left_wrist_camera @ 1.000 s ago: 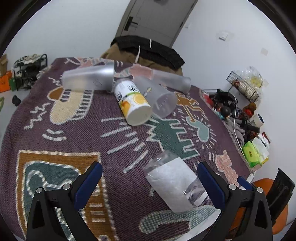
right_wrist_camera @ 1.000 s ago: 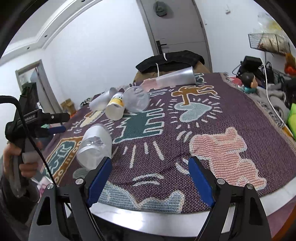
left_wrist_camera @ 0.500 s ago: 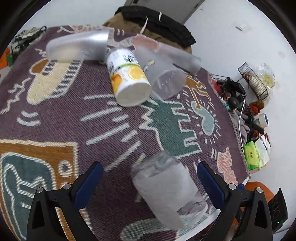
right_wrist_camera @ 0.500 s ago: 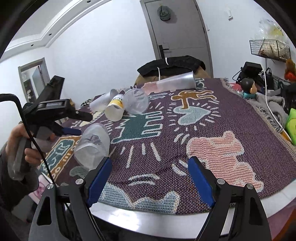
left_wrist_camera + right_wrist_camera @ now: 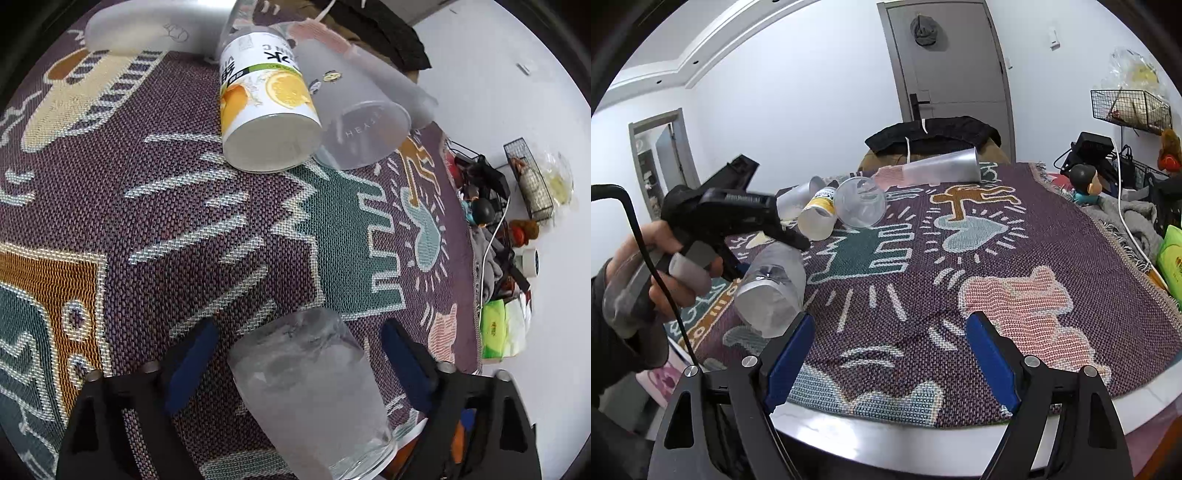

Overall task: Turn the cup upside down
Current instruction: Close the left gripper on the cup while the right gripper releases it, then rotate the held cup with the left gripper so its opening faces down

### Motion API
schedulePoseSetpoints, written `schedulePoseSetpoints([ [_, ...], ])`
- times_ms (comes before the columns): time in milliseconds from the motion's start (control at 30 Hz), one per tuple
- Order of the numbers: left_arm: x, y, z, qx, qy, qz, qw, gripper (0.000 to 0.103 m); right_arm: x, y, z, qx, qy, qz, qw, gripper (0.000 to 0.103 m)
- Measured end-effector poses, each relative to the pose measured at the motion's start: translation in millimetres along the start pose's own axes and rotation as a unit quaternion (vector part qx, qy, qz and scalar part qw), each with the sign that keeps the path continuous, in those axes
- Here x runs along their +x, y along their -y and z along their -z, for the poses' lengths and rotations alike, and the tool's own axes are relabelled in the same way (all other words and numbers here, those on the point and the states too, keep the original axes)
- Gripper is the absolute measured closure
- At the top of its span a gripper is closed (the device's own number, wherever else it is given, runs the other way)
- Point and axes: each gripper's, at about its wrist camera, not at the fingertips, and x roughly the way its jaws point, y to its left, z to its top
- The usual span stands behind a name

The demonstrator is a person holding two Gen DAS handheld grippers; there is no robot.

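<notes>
A frosted clear cup [image 5: 314,395] lies on its side on the patterned cloth near the table's front edge. My left gripper [image 5: 295,363] is open, its blue pads on either side of the cup, apart from it. In the right wrist view the same cup [image 5: 772,284] lies at the left with the left gripper's black body [image 5: 727,214] above it. My right gripper [image 5: 886,354] is open and empty over the cloth near the front edge, to the right of the cup.
Further back lie an orange-print paper cup [image 5: 266,99], a clear cup [image 5: 354,122] and two long frosted cups [image 5: 934,170]. The cloth [image 5: 1015,258] covers a round table [image 5: 923,443]. A chair with black clothing [image 5: 934,133] stands behind; clutter sits at the right.
My left gripper has moved forward and down until its pads flank the near cup. The right gripper has held still.
</notes>
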Motion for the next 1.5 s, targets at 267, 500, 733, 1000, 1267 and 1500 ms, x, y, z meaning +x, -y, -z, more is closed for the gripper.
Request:
schedulePoseSetpoints([
  [267,-16,8,1,0.021,0.012,0.006,0.9997,0.034,1,4,0,0.004,-0.001,0.007,1.0,0.019],
  [500,-64,51,14,0.144,0.12,-0.027,0.982,0.034,4,10,0,0.015,-0.003,0.012,1.0,0.019],
  [733,-87,90,43,0.283,0.239,-0.104,0.9231,0.034,5,12,0,0.017,-0.003,0.015,1.0,0.019],
  [1000,-77,102,66,0.355,0.308,-0.158,0.8683,0.034,5,16,1,0.022,-0.004,0.018,1.0,0.019],
  [1267,-62,99,78,0.364,0.357,-0.168,0.8437,0.034,11,18,5,0.027,-0.013,0.021,0.999,0.019],
  [1500,-36,97,72,0.361,0.367,-0.177,0.8389,0.034,10,22,6,0.031,-0.013,0.026,0.999,0.019],
])
